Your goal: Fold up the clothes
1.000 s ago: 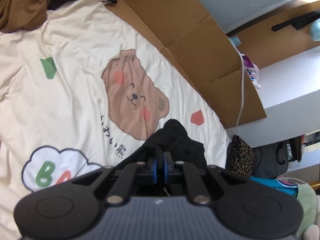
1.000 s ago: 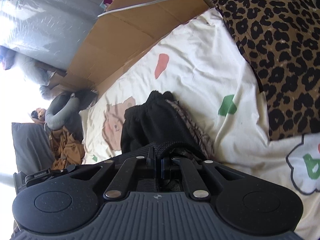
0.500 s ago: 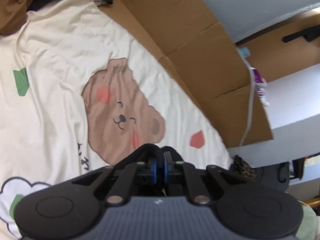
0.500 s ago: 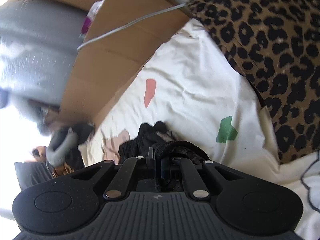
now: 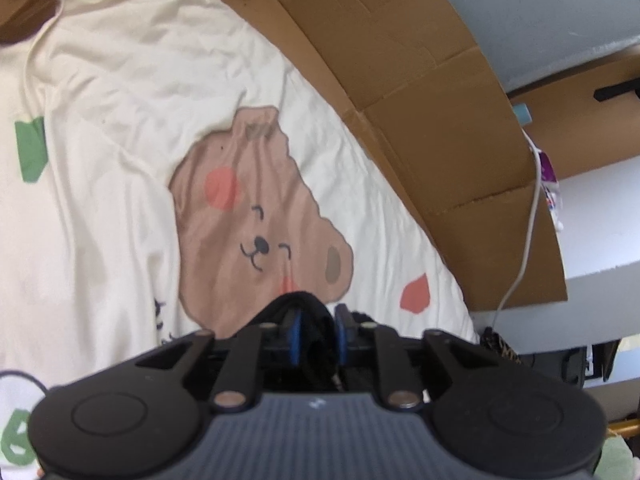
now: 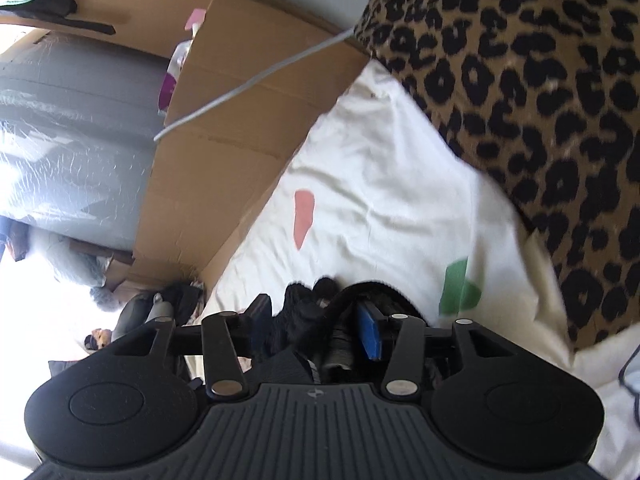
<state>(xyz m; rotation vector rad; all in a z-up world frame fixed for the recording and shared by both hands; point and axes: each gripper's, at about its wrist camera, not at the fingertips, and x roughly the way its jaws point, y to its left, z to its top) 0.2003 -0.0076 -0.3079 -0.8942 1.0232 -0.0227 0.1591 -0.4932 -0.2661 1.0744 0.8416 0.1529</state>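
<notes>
Apparently mid-fold or just releasing: black knit garment (image 5: 310,320) low at centre frame over cream bear-print bed cover (image 5: 120,120), between parted left tool (image 5: 316,330) pads; right tool (image 6: 316,320) wide around same cloth. Next, flattening onto bed.

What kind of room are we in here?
Most likely a bedroom, with folding done on the bed: a cream bear-print bedsheet, a leopard-print pillow, and flattened cardboard lining the wall side.
</notes>
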